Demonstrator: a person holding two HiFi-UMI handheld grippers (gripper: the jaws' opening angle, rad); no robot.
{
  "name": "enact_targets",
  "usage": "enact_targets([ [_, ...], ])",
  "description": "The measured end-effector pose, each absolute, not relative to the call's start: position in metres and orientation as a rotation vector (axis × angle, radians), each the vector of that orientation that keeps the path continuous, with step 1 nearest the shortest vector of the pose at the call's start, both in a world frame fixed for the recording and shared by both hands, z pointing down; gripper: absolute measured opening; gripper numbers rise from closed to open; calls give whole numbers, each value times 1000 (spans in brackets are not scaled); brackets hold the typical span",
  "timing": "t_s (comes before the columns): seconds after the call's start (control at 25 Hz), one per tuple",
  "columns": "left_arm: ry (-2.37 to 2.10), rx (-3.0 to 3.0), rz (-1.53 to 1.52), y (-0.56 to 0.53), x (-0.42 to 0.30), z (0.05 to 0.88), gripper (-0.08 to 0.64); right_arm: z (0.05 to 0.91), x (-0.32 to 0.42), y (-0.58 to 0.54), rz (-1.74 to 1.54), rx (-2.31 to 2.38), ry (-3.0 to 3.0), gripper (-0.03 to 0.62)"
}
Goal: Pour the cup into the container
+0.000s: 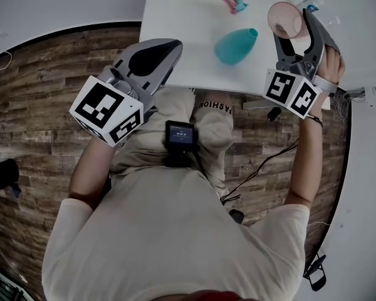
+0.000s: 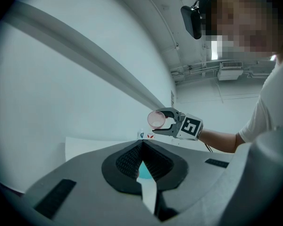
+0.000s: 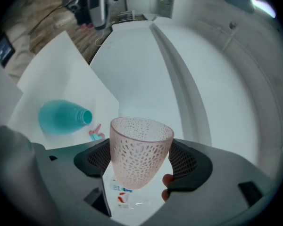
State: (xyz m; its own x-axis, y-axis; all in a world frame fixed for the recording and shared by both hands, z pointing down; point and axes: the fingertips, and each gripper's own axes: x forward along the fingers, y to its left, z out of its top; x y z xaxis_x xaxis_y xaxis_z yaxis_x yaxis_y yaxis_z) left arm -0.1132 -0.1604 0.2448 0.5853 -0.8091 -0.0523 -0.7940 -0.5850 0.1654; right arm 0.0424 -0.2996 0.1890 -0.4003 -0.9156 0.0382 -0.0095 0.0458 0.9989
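Observation:
A pink perforated cup [image 1: 284,19] is held above the table's far right, with my right gripper [image 1: 294,25] shut on it. In the right gripper view the cup [image 3: 140,149] stands nearly upright between the black pads [image 3: 186,163]; what it holds cannot be seen. A teal bottle-shaped container [image 1: 234,46] lies on its side on the white table [image 1: 182,36], left of the cup, and its mouth [image 3: 86,117] is open. My left gripper [image 1: 173,47] hovers at the table's near edge, shut and empty. From the left gripper view the right gripper [image 2: 171,124] shows with the cup [image 2: 156,119].
A small pink and teal item [image 1: 234,4] lies on the table beyond the container. A small printed packet [image 3: 122,195] sits under the cup. White wall behind the table. Wooden floor and cables [image 1: 263,168] lie below.

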Motion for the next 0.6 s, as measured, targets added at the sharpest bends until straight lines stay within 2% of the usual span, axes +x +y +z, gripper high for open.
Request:
enact_targets([
  [0.32, -1344, 2654, -182, -157, -112, 250, 11, 193, 71, -300, -919, 1091, -2128, 380],
  [0.6, -1368, 2642, -184, -160, -111, 249, 11, 200, 86, -290, -682, 1122, -2370, 380],
])
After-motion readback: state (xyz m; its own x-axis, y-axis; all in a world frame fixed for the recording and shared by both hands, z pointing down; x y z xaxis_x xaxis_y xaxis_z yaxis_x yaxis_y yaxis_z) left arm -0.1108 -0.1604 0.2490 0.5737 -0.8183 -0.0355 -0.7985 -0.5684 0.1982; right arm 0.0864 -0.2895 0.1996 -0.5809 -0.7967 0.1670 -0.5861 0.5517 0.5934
